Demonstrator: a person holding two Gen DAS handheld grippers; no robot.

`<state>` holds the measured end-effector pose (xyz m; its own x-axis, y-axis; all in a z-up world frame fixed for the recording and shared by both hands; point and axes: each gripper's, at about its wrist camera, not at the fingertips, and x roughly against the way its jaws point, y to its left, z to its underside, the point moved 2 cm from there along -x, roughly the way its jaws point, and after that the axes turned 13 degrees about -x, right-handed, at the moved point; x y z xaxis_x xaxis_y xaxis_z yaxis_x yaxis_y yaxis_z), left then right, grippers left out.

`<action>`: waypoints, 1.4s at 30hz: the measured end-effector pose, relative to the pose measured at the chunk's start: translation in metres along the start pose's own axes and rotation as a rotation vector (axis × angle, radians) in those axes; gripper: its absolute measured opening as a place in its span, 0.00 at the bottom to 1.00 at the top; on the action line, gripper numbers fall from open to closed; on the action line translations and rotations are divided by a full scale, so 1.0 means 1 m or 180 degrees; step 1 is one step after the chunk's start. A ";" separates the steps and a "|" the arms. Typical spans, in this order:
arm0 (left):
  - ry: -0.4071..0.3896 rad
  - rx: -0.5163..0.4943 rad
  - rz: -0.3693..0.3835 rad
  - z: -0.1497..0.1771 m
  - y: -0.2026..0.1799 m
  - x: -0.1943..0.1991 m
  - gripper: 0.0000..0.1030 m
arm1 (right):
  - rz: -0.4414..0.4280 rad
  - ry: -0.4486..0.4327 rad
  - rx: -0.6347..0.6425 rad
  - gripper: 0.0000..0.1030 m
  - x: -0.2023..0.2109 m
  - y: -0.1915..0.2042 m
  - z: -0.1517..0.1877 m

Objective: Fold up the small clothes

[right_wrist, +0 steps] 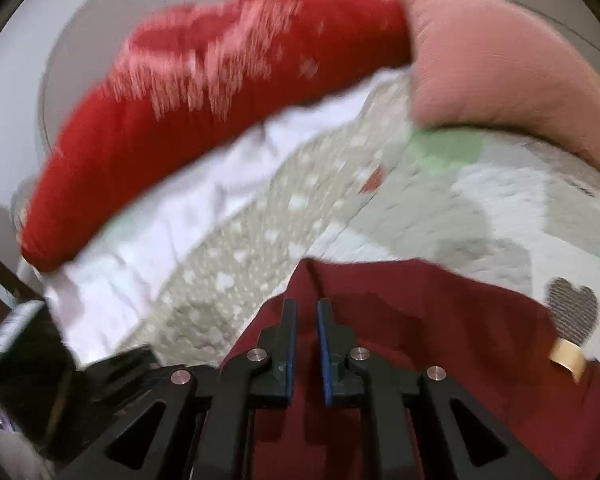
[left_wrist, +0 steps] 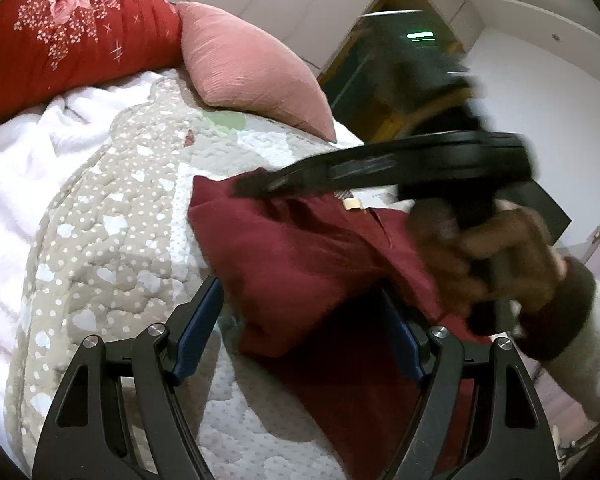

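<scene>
On the bed, the dark red shirt lies between the wide-apart left claw; the right claw pinches its edge.

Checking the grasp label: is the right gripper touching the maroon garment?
Cannot tell. The right wrist view shows the right gripper nearly shut over the maroon garment, blurred.

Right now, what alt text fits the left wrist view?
A dark red garment lies on a quilted bedspread between the open left tool; a hand holds the right tool at its far edge.
</scene>
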<state>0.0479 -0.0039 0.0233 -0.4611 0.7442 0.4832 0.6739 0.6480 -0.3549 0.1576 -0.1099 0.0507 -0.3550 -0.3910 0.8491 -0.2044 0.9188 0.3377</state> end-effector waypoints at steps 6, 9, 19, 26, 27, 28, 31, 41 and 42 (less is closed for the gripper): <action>-0.0062 -0.0013 0.0086 -0.002 -0.003 0.003 0.75 | -0.0079 -0.0005 -0.0136 0.04 -0.028 0.001 0.001; -0.0120 0.0011 0.0141 -0.002 -0.002 0.005 0.75 | -0.0157 -0.0440 0.0030 0.03 -0.009 0.020 -0.006; -0.0142 0.0128 0.0160 -0.003 0.005 0.005 0.75 | -0.0066 -0.0620 -0.0504 0.05 0.038 -0.026 0.004; -0.0081 0.0097 0.0124 -0.005 0.004 0.000 0.75 | 0.1235 -0.1154 -0.0916 0.46 0.148 -0.141 0.111; -0.0059 0.0099 0.0117 -0.005 0.004 -0.002 0.75 | 0.1357 -0.1190 -0.1088 0.46 0.158 -0.159 0.125; -0.0038 0.0103 0.0109 -0.005 0.004 -0.005 0.75 | 0.1399 -0.1184 -0.1220 0.46 0.163 -0.172 0.133; 0.0051 0.0143 0.0059 -0.005 0.006 -0.012 0.75 | 0.1357 -0.1008 -0.1439 0.46 0.154 -0.199 0.145; -0.0001 0.0008 -0.0321 -0.016 -0.018 0.001 0.75 | 0.1181 -0.1337 -0.1539 0.11 0.165 -0.208 0.144; -0.0060 -0.0009 -0.0276 -0.020 -0.026 0.004 0.75 | 0.1144 -0.1377 -0.1583 0.11 0.167 -0.211 0.143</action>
<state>0.0401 -0.0208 0.0507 -0.5285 0.6883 0.4970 0.6326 0.7097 -0.3101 0.0113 -0.3765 0.0628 -0.6701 0.0459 0.7408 0.3917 0.8697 0.3004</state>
